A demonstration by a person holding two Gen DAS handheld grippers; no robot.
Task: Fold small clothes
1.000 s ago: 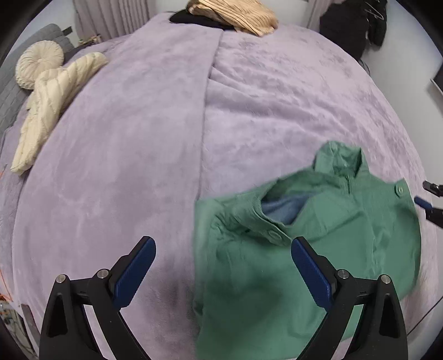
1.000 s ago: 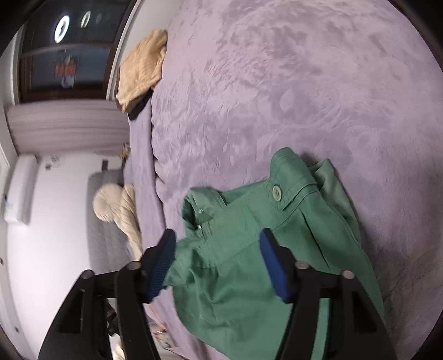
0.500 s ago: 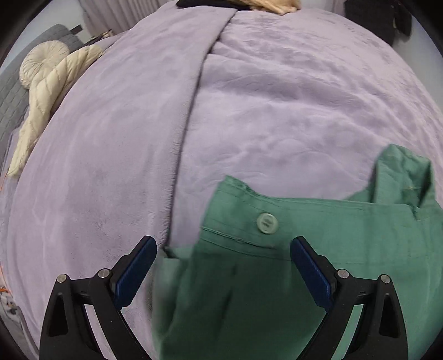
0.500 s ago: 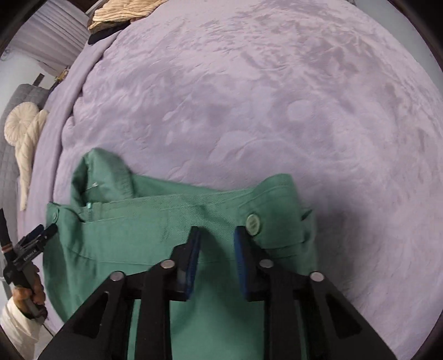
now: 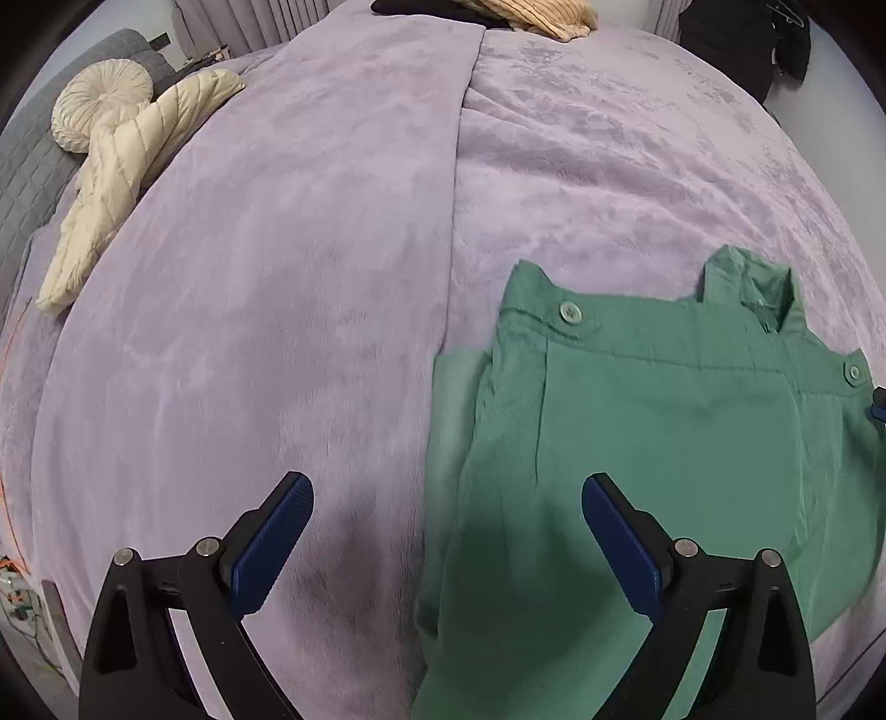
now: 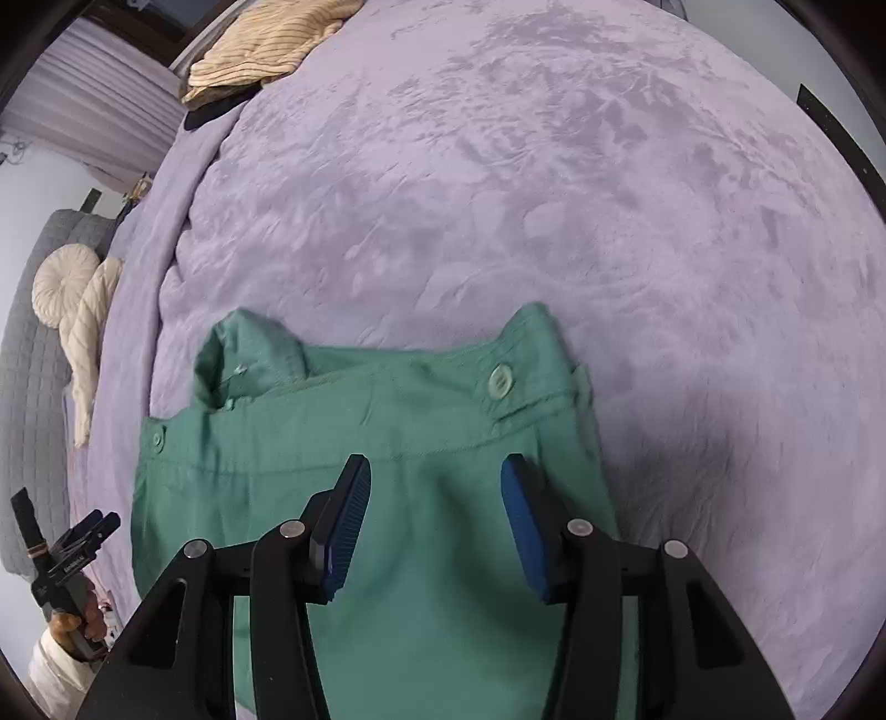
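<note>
Lilac blanket (image 5: pixel 277 332) | I count one green garment (image 5: pixel 664 443), two buttons | my left gripper (image 5: pixel 446 515), right gripper (image 6: pixel 434 515): both released, empty

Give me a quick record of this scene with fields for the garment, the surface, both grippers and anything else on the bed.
garment: green shorts, lying flat, waistband away from the grippers
surface: purple blanket
left gripper: open, holding nothing
right gripper: open above the shorts
other items: tan corduroy garment at far edge; cream quilted item at left
</note>
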